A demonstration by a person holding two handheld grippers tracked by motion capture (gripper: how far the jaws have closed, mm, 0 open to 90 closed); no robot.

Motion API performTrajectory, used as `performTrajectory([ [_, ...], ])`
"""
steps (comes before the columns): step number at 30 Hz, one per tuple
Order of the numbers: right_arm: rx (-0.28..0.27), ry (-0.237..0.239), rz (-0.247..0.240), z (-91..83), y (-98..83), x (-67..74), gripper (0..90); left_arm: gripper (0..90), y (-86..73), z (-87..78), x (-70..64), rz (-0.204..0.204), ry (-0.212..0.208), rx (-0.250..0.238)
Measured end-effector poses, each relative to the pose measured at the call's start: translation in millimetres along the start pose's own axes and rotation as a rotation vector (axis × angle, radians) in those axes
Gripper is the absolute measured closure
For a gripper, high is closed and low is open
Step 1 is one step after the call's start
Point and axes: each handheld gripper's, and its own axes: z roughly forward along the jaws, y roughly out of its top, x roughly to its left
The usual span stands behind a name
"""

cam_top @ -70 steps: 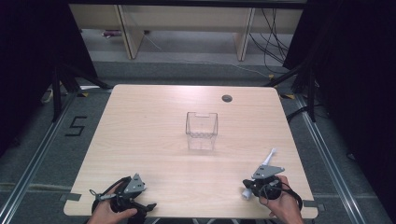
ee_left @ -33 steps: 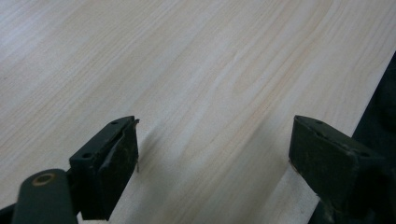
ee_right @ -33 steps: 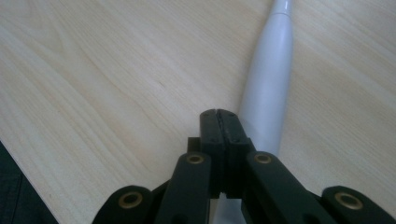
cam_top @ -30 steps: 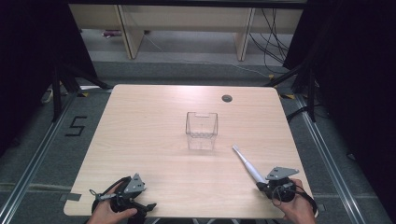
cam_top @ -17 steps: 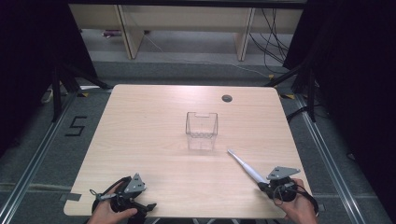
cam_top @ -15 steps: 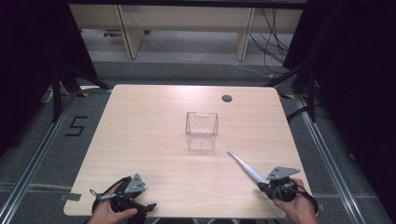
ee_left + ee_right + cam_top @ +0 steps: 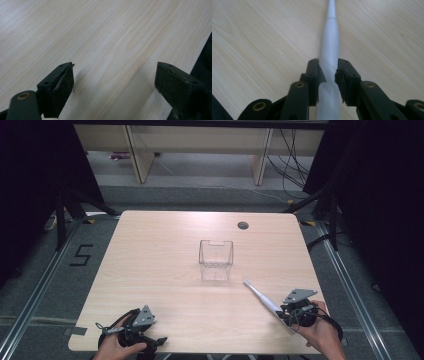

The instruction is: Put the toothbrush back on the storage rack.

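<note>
Now gripping loosely, right gripper [image 7: 328, 75] jaws having just been easing apart around a white stick [image 7: 265, 300], lying near the table [image 7: 165, 250] front right corner, tip pointing toward a clear bin [image 7: 216, 260] holding nothing visible. Resting at front left, left gripper [image 7: 115, 82] gaping wide, holding nothing.

White stick [image 7: 263, 298]: a long, slim plastic rod, thick at its near end and tapering to a narrow tip [image 7: 331, 7]. It lies slantwise at the table's near right part, tip toward the clear box.
</note>
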Motion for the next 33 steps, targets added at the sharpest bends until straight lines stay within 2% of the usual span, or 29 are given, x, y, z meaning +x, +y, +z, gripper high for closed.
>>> performTrajectory([
  [1,0.067,-0.015,-0.03,2.4,4.8,-0.3,65.0,15.2,-0.2,0.6,-0.7,0.001,0.007,-0.015],
  [2,0.067,-0.015,-0.03,2.4,4.8,-0.3,65.0,15.2,-0.2,0.6,-0.7,0.001,0.007,-0.015],
  [3,0.094,-0.013,-0.045,6.8,9.8,-1.6,63.5,15.2,-0.2,0.7,-0.1,0.0,0.005,-0.013],
  [4,0.094,-0.013,-0.045,6.8,9.8,-1.6,63.5,15.2,-0.2,0.7,-0.1,0.0,0.005,-0.013],
  [6,0.131,-0.005,-0.034,13.7,16.1,-2.9,62.2,15.2,0.0,0.0,0.0,-0.002,-0.006,-0.003],
  [12,0.181,0.011,-0.058,21.3,25.8,-6.8,61.0,15.2,0.0,0.2,0.1,0.001,-0.001,-0.001],
  [16,0.216,0.024,-0.05,25.2,29.9,-6.3,60.3,15.2,0.2,0.4,0.1,0.003,-0.001,0.001],
  [18,0.217,0.022,-0.058,26.4,31.1,-7.7,60.3,15.2,0.1,0.5,0.1,0.002,0.001,0.0],
  [19,0.236,0.035,-0.056,29.3,32.5,-8.2,60.1,15.2,-0.4,1.2,0.0,-0.001,0.006,-0.012],
  [24,0.264,0.035,-0.068,34.6,36.3,-9.2,60.1,15.2,-0.4,0.8,-0.5,0.002,0.006,-0.014],
  [27,0.285,0.051,-0.079,37.5,41.1,-10.6,60.0,15.2,-0.3,1.4,-0.3,0.002,0.007,-0.011],
  [29,0.302,0.055,-0.067,39.1,42.8,-10.3,60.1,15.2,-0.4,1.2,-0.6,0.001,0.008,-0.014],
  [32,0.313,0.06,-0.081,41.9,44.8,-12.0,60.3,15.2,0.0,0.9,0.0,0.001,0.005,-0.006],
  [33,0.323,0.062,-0.061,41.9,45.4,-10.6,60.4,15.2,-0.3,1.0,-0.6,0.001,0.007,-0.014],
])
